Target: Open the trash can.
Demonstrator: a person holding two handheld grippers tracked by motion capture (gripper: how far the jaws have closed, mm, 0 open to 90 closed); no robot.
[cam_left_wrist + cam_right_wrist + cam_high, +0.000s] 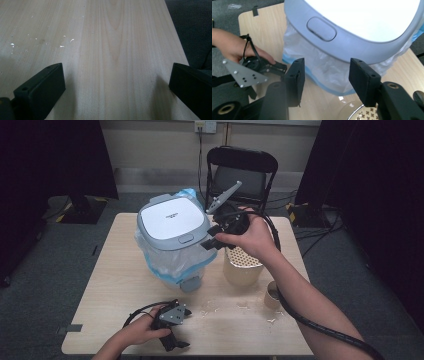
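Note:
A small bin with a grey-rimmed white lid stands at the middle of the wooden table, lined with a clear and blue plastic bag. My right gripper hangs in the air just right of the lid's front edge, its jaws pointing at the bin. In the right gripper view the right gripper is open with nothing between its fingers; beyond them are the lid's push button and the bag. My left gripper rests on the table near the front edge. It is wide open over bare wood.
A pale perforated container stands right of the bin, under my right hand. A small cardboard cup sits near the right edge. White crumbs lie on the wood. A black folding chair stands behind the table.

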